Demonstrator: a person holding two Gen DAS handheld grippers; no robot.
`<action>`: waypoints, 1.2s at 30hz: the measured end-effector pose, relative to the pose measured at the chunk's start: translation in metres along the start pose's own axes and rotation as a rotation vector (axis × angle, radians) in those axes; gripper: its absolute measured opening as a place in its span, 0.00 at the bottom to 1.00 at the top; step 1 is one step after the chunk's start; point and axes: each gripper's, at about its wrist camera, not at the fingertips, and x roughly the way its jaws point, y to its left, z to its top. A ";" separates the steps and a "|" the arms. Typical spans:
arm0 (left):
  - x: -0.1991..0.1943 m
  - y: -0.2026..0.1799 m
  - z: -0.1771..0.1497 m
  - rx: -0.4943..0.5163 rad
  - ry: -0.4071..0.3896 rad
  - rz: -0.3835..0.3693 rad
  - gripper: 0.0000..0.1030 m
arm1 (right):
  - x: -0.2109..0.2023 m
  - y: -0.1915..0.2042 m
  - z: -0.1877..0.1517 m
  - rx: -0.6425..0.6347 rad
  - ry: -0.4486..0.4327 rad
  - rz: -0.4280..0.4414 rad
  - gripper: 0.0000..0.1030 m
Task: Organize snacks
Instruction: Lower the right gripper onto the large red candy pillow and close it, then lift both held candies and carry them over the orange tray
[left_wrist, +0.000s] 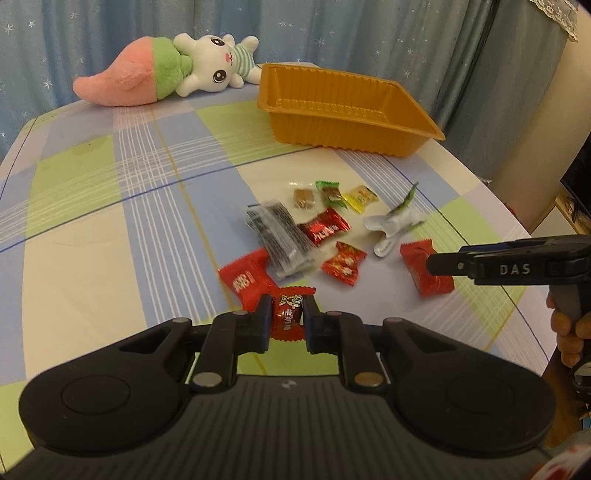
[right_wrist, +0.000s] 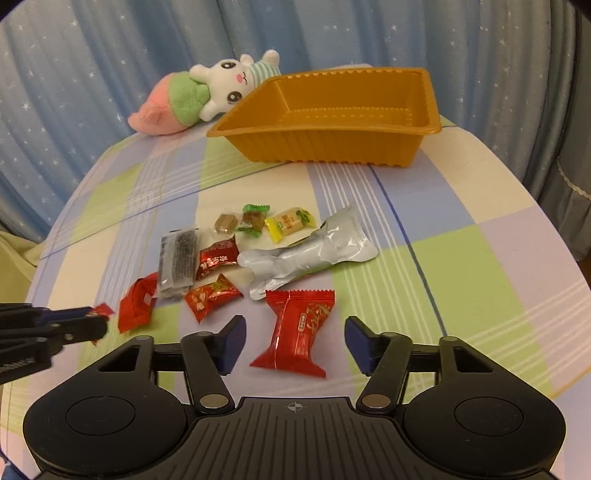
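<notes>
My left gripper (left_wrist: 287, 322) is shut on a small red candy (left_wrist: 286, 312), held just above the checked tablecloth; from the right wrist view it (right_wrist: 98, 323) shows at the left with the candy (right_wrist: 102, 309) at its tips. My right gripper (right_wrist: 295, 330) stands open around a large red snack packet (right_wrist: 300, 317) lying flat, pads apart from it on both sides. Beyond lie several loose snacks: red candies (right_wrist: 214, 297), a silver pouch (right_wrist: 306, 258), a dark-printed packet (right_wrist: 178, 258), and small green (right_wrist: 253, 219) and yellow (right_wrist: 290, 223) sweets. An empty orange tray (right_wrist: 332, 146) sits at the back.
A pink, green and white plush toy (left_wrist: 166, 70) lies at the far left beside the tray (left_wrist: 347, 127). Blue star curtains hang behind. The table's rounded edge falls off on the right, where a hand (left_wrist: 569, 332) grips the right gripper's handle.
</notes>
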 end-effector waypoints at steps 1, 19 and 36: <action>0.000 0.003 0.002 0.002 -0.001 0.001 0.15 | 0.003 0.001 0.001 0.003 0.006 -0.004 0.51; 0.022 0.022 0.049 0.091 -0.029 -0.035 0.15 | 0.012 0.004 0.009 0.086 0.030 -0.042 0.24; 0.077 -0.024 0.170 0.175 -0.121 -0.056 0.15 | -0.014 -0.029 0.117 0.112 -0.148 -0.034 0.24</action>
